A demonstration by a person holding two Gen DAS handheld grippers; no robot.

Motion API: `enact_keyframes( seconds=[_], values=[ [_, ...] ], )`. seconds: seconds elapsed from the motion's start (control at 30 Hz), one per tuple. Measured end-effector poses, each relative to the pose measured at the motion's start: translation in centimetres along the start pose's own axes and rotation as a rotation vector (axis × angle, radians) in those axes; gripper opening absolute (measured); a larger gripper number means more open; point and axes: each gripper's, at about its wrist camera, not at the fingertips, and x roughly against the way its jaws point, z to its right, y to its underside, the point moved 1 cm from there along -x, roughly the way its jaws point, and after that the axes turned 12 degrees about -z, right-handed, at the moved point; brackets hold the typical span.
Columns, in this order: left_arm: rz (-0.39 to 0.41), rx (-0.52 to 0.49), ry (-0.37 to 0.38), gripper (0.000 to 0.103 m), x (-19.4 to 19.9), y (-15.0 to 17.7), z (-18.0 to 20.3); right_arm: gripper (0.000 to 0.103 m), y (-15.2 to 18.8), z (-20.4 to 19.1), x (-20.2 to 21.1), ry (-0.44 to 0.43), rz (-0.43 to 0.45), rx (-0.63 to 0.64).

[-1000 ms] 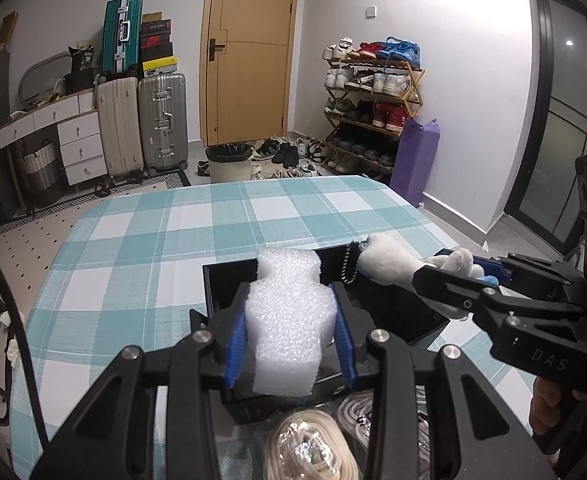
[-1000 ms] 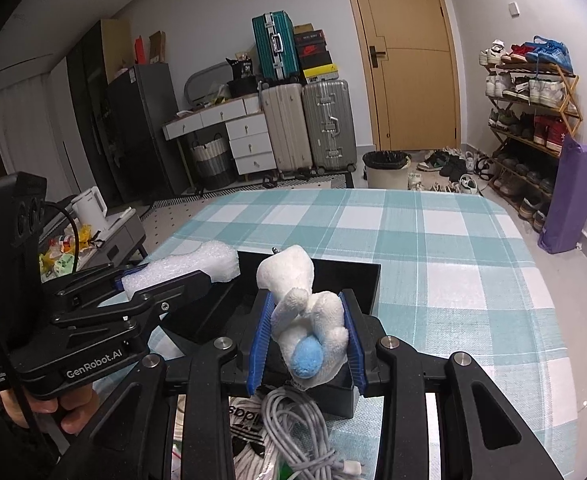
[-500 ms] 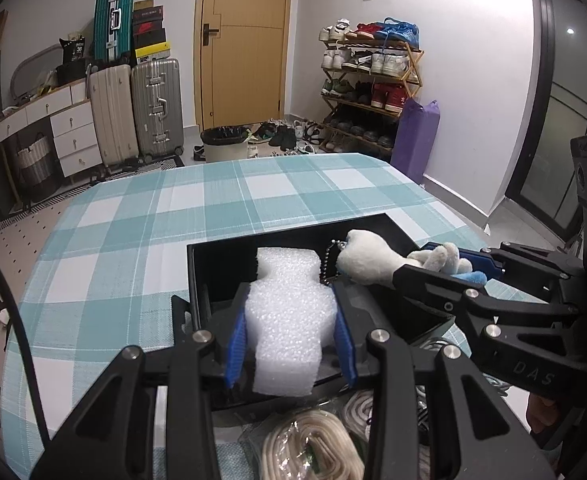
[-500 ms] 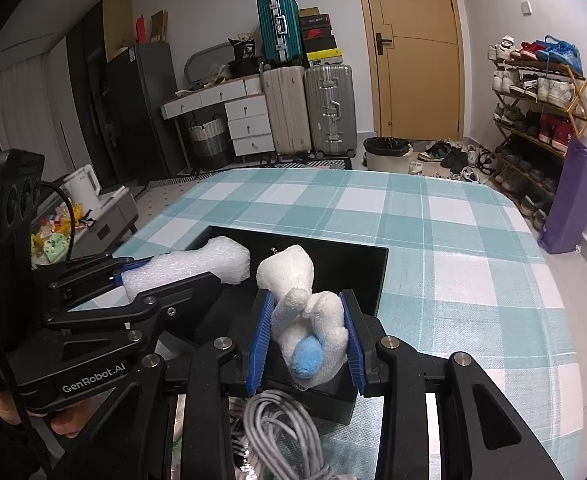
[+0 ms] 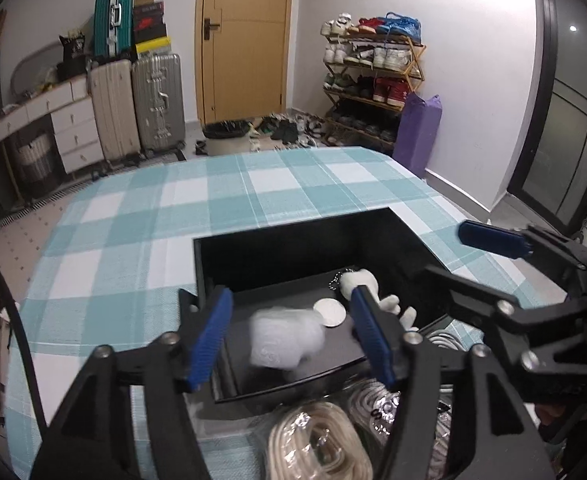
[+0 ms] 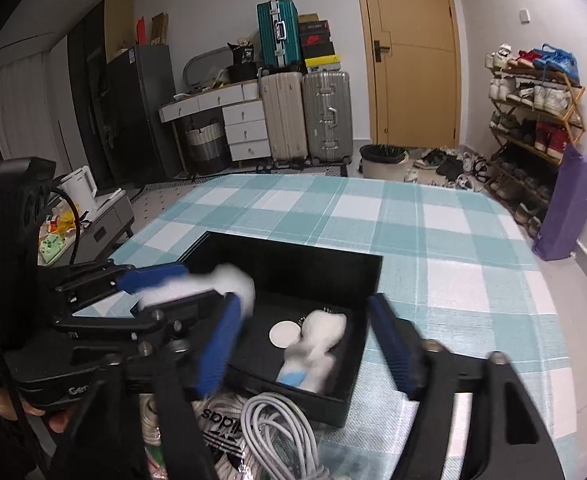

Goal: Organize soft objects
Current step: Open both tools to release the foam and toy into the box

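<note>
We look down over a black box (image 5: 293, 248) on a table under a teal-and-white checked cloth (image 5: 173, 200). Our left gripper (image 5: 289, 332) has just been opening; its blue pads stand apart, and the white foam piece (image 5: 285, 340) shows as a blur between them, touching neither pad, over the floor of the box. In the right wrist view the same foam (image 6: 229, 280) is a white smear beside the left gripper's pads. Our right gripper (image 6: 305, 344) has likewise just been opening, its jaws wide and gripping nothing. The white plush toy (image 6: 317, 340), with a blue patch at its near end, lies on the bottom of the box between those jaws and clear of both, just beside a round white disc (image 6: 283, 333). Coiled white cables (image 6: 277, 432) sit in front of the box, at its near wall. Suitcases (image 6: 305, 112) and a shoe rack (image 6: 533, 100) line the far wall.
</note>
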Motion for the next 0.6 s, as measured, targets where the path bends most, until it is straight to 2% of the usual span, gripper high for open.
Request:
enact_keyframes(
  seconds=[0.03,0.1,0.2,0.37,0.6],
  values=[
    [-0.004,0.0,0.002,0.068,0.2,0.1,0.0,0.081,0.1,-0.1,0.3,0.007,0.003,0.002],
    [0.008,0.012,-0.004,0.086,0.8,0.3,-0.2,0.09,0.4,0.0,1.2,0.029,0.022,-0.005],
    [0.039,0.007,-0.018,0.098,2.1,0.8,-0.2,0.099,0.8,0.0,2.4,0.026,0.032,-0.017],
    [0.043,0.008,-0.039,0.103,3.5,1.8,-0.3,0.102,1.7,-0.3,3.9,0.036,0.033,-0.006],
    [0.03,0.052,-0.073,0.103,4.3,3.5,-1.0,0.103,3.0,-0.3,5.2,0.025,0.037,-0.024]
  ],
)
